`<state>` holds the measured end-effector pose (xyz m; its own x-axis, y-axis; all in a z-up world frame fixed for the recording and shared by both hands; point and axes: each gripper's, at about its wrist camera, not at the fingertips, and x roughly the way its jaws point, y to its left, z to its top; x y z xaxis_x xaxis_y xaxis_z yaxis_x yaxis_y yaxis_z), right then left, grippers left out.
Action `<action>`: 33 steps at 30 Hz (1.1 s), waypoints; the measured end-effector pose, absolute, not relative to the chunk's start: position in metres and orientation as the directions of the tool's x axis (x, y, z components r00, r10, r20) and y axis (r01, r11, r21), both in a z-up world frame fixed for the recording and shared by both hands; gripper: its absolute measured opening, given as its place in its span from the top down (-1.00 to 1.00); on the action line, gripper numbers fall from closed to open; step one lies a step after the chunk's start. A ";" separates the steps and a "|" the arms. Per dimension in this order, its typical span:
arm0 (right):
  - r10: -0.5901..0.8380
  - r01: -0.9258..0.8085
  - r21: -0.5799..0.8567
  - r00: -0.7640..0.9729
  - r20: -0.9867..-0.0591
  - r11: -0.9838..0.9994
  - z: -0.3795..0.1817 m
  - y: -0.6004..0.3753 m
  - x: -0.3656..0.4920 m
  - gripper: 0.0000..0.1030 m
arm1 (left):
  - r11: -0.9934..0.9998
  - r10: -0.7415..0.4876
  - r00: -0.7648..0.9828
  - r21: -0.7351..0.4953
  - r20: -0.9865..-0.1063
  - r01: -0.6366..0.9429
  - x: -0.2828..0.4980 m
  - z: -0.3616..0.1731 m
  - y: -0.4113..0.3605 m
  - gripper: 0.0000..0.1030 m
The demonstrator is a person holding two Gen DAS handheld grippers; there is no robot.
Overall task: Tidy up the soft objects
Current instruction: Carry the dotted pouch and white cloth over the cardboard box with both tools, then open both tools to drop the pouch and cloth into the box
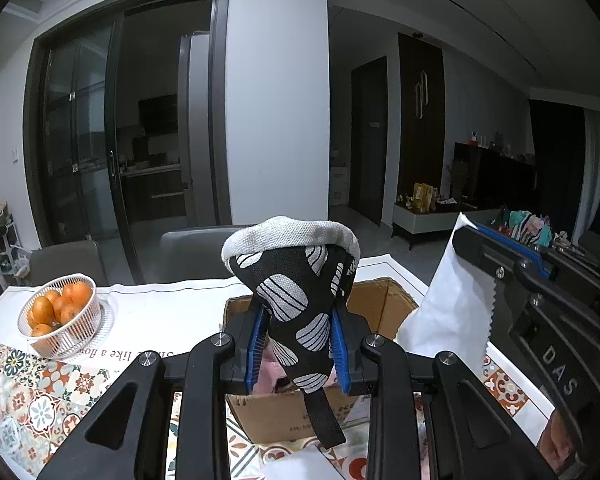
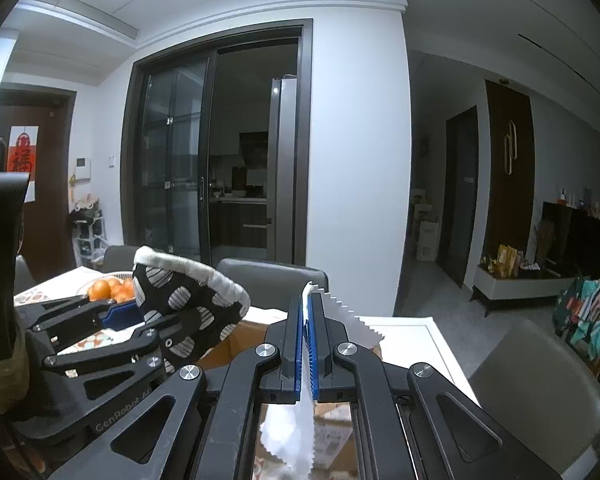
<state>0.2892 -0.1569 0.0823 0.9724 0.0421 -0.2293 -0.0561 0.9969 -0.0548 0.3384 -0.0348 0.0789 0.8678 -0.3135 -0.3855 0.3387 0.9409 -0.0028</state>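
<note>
I see L hand-held gripper (image 1: 298,354) clamping oven mitt (image 1: 296,280) over cardboard box (image 1: 384,300) | R hand-held gripper (image 2: 308,344) pinching white cloth (image 2: 350,318) | on worktop (image 1: 160,312)

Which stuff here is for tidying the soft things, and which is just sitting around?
For the job:
oven mitt in left gripper
white cloth in right gripper
cardboard box

Just sitting around:
basket of oranges
grey chair

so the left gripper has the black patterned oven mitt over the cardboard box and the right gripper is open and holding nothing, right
Not quite. The right gripper is shut on a white cloth with a zigzag edge, as the right wrist view shows. The rest holds: the left gripper has the black patterned oven mitt over the cardboard box.
</note>
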 end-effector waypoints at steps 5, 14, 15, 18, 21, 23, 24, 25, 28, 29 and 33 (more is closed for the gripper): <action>0.048 -0.061 -0.047 0.970 -0.239 0.997 0.085 -0.162 0.312 0.93 | 0.940 -0.316 0.853 -0.014 -0.415 0.341 0.359 0.072 -0.039 0.44; 0.069 -0.077 -0.012 0.945 -0.321 0.997 0.068 -0.173 0.358 0.93 | 0.934 -0.321 0.807 -0.021 -0.495 0.358 0.397 0.047 -0.056 0.43; 0.073 -0.080 -0.008 0.939 -0.337 0.997 0.063 -0.175 0.363 0.93 | 0.933 -0.317 0.798 -0.018 -0.513 0.359 0.402 0.041 -0.058 0.43; 0.090 -0.093 0.012 0.914 -0.395 0.996 0.046 -0.180 0.378 0.93 | 0.930 -0.314 0.776 -0.014 -0.548 0.366 0.412 0.028 -0.063 0.43; 0.099 -0.094 0.035 0.883 -0.460 0.995 0.026 -0.186 0.390 0.93 | 0.926 -0.304 0.751 0.003 -0.587 0.377 0.420 0.014 -0.070 0.41; 0.098 -0.092 0.036 0.866 -0.490 0.995 0.015 -0.189 0.395 0.93 | 0.923 -0.300 0.740 0.012 -0.601 0.384 0.422 0.007 -0.073 0.37; 0.097 -0.090 0.039 0.859 -0.502 0.995 0.011 -0.191 0.396 0.93 | 0.921 -0.298 0.733 0.017 -0.612 0.389 0.424 0.004 -0.075 0.35; 0.100 -0.089 0.045 0.849 -0.518 0.995 0.006 -0.193 0.398 0.93 | 0.921 -0.297 0.730 0.019 -0.616 0.390 0.424 0.002 -0.076 0.30; 0.097 -0.080 0.055 0.834 -0.542 0.995 -0.002 -0.198 0.400 0.93 | 0.915 -0.300 0.721 0.025 -0.625 0.402 0.424 -0.003 -0.080 0.23; 0.096 -0.079 0.055 0.832 -0.547 0.995 -0.004 -0.198 0.400 0.93 | 0.915 -0.297 0.719 0.026 -0.628 0.401 0.424 -0.004 -0.082 0.17; 0.098 -0.078 0.060 0.815 -0.571 0.995 -0.006 -0.201 0.401 0.81 | 0.916 -0.288 0.716 0.035 -0.635 0.399 0.424 -0.004 -0.084 -0.03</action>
